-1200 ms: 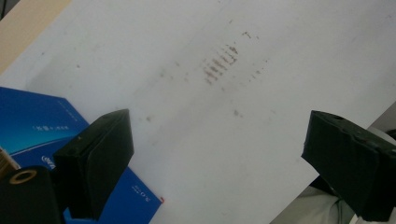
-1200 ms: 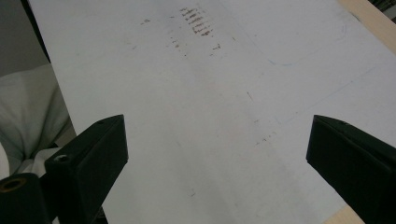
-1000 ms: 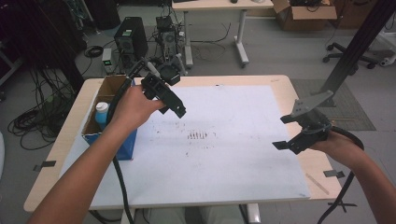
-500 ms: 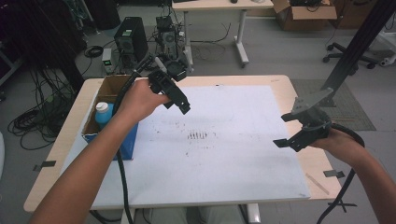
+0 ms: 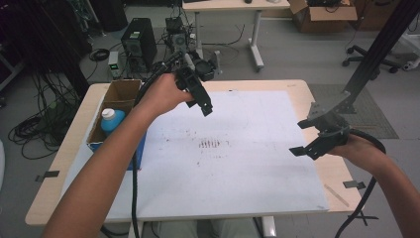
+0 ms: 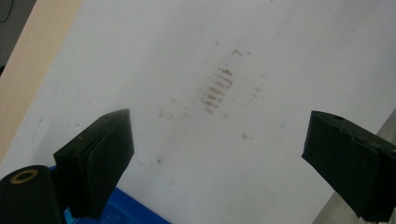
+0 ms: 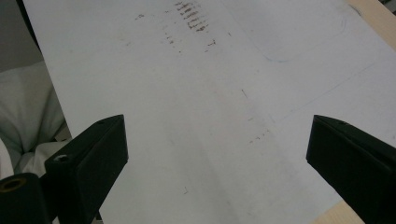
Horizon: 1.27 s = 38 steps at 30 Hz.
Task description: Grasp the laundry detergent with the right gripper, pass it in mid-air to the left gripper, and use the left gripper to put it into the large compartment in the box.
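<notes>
High view | your right gripper [image 5: 309, 136] hangs wide open, empty, at the table's right edge | your left gripper [image 5: 200, 94] (equally agape, nothing held) hovers above the white sheet [image 5: 237, 163] | blue bottle [image 5: 112, 121] stands upright in the cardboard box [image 5: 119, 91], left of it, nearer your left hand.

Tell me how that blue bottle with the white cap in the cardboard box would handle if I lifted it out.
The blue bottle looks like smooth plastic, so it may slip a little. It stands upright in the cardboard box, whose walls probably keep it from tipping until lifted clear. Its round body would likely roll if laid down. How full it is cannot be told.
</notes>
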{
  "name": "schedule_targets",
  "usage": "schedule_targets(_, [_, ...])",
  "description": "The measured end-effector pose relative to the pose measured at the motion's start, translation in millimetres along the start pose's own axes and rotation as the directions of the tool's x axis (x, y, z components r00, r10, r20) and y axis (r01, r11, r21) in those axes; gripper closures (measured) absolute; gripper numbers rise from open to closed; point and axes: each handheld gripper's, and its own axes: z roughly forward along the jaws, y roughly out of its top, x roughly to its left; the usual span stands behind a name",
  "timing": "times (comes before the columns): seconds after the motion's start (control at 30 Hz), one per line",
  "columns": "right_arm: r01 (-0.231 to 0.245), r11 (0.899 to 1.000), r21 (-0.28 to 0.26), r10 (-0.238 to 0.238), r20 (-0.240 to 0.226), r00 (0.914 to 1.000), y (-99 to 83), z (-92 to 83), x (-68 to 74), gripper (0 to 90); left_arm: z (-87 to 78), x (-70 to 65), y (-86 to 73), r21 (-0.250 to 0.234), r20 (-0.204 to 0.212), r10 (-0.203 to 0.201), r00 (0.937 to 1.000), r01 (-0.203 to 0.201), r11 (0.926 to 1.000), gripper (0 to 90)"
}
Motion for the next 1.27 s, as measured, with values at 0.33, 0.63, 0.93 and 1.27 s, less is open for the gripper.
schedule_targets(0.33, [0.0, 1.0, 0.01, 0.0, -0.005, 1.0, -1.9, 2.6, 0.2, 5.1, 11.4, -2.4, 15.4, 0.014, 0.014, 0.072, 0.9973, -0.072, 0.9973, 9.1])
schedule_targets(0.63, [-0.004, 1.0, 0.011, 0.004, -0.006, 1.0, -3.9, 3.4, 0.1, 5.2, 13.2, -8.5, 18.7, 0.006, 0.029, 0.103, 0.9943, -0.103, 0.9947, 9.1])
schedule_targets(0.93, [-0.002, 1.0, 0.011, 0.002, -0.009, 1.0, -3.6, 5.5, 0.6, 5.2, 12.8, -13.0, 19.1, 0.005, 0.032, 0.115, 0.9928, -0.116, 0.9933, 9.1])
schedule_targets(1.27, [0.001, 1.0, 0.008, -0.001, -0.013, 0.9999, -1.9, 7.2, 1.3, 5.2, 9.9, -12.6, 15.9, 0.002, 0.029, 0.117, 0.9927, -0.117, 0.9931, 9.1])
